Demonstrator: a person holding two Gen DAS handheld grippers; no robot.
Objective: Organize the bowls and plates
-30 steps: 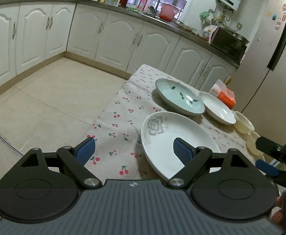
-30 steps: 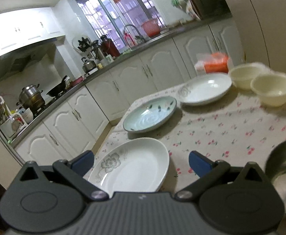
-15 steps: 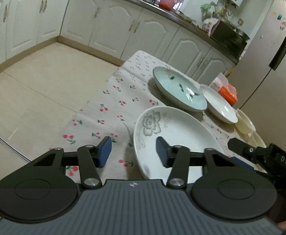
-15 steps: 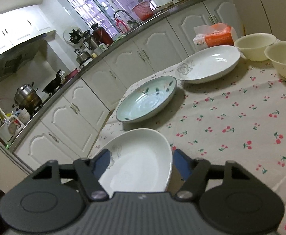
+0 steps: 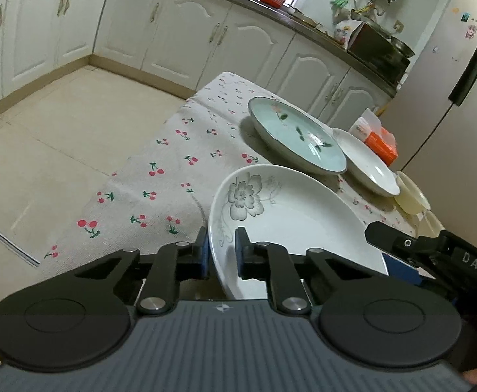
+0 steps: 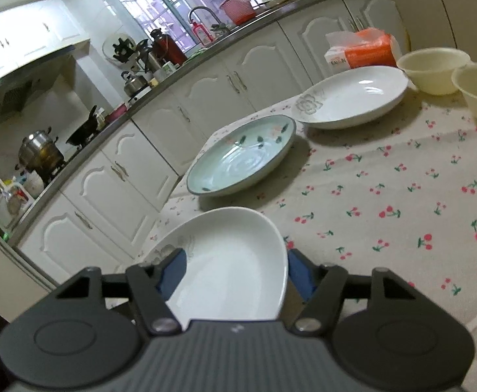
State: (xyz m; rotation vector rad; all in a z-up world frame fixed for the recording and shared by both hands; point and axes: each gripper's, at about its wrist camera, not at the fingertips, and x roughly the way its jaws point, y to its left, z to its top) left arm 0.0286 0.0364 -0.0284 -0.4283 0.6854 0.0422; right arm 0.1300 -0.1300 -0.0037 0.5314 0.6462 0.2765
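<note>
the word "das" reads on the right gripper (image 5: 398, 261), closing around the white flowered plate (image 5: 290, 222), near edge of the cherry-print tablecloth (image 5: 160, 176). the left gripper (image 5: 222, 254) pinches its rim. beyond: a green plate (image 6: 241, 160), another white plate (image 6: 356, 98), two cream bowls (image 6: 434, 68), an orange tissue pack (image 6: 366, 49).

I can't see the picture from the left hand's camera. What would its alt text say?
The left gripper is shut on the rim of a white flowered plate on a cherry-print tablecloth. Behind it lie a pale green plate, another white plate and a cream bowl.
</note>
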